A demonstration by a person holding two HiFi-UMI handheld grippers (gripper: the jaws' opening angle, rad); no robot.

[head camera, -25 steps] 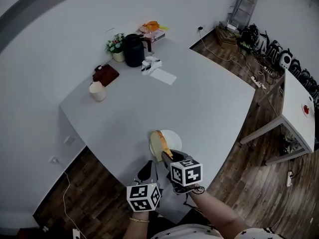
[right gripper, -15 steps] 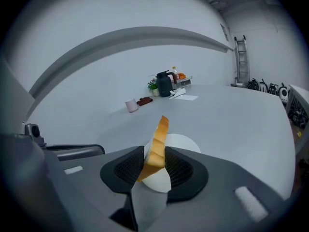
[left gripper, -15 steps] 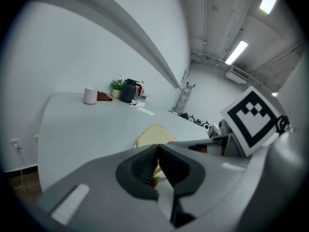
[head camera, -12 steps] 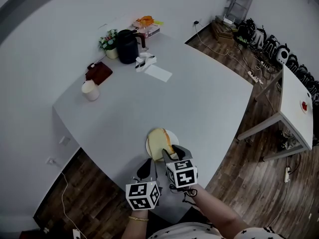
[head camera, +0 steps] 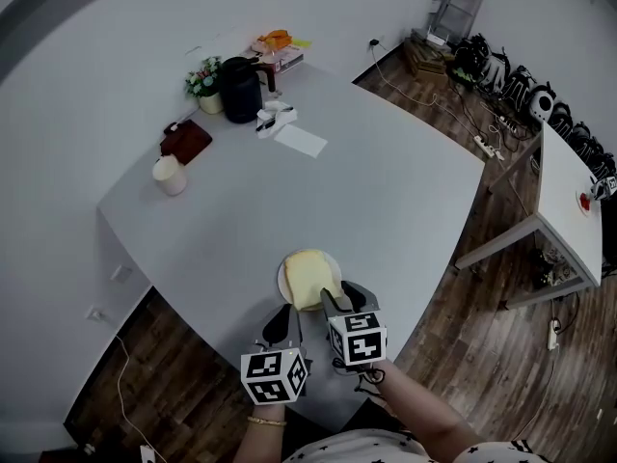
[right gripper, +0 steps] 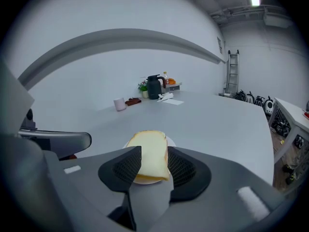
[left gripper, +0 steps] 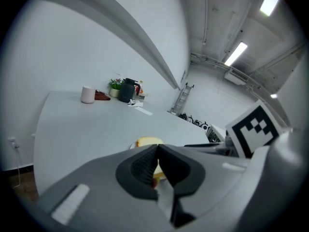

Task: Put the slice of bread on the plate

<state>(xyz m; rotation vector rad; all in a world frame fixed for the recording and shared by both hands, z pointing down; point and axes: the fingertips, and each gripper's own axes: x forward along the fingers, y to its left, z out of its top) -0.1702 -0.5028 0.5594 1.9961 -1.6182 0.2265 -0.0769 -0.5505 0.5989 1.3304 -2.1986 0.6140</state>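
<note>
A pale slice of bread [head camera: 308, 278] lies flat on a small white plate [head camera: 283, 270] near the front edge of the grey table. My right gripper [head camera: 339, 297] sits at the bread's near end. Its jaws are opening, and the slice [right gripper: 149, 156] rests between them with the pads standing off its sides. The plate's rim [right gripper: 170, 140] shows beside the slice. My left gripper [head camera: 281, 324] hovers just left of the right one, short of the plate, with its jaws shut on nothing [left gripper: 155, 161]. The bread [left gripper: 148, 141] shows just beyond its tips.
At the table's far end stand a black kettle [head camera: 241, 87], a flower pot [head camera: 205, 85], a white cup [head camera: 169, 175], a brown pouch [head camera: 183, 140] and a sheet of paper [head camera: 301, 141]. A second white table [head camera: 569, 201] stands to the right over wooden floor with cables.
The bread has gone from standing tilted on edge in the right jaws to lying flat on the plate. The right jaws have widened and drawn slightly back. The left gripper has stayed put.
</note>
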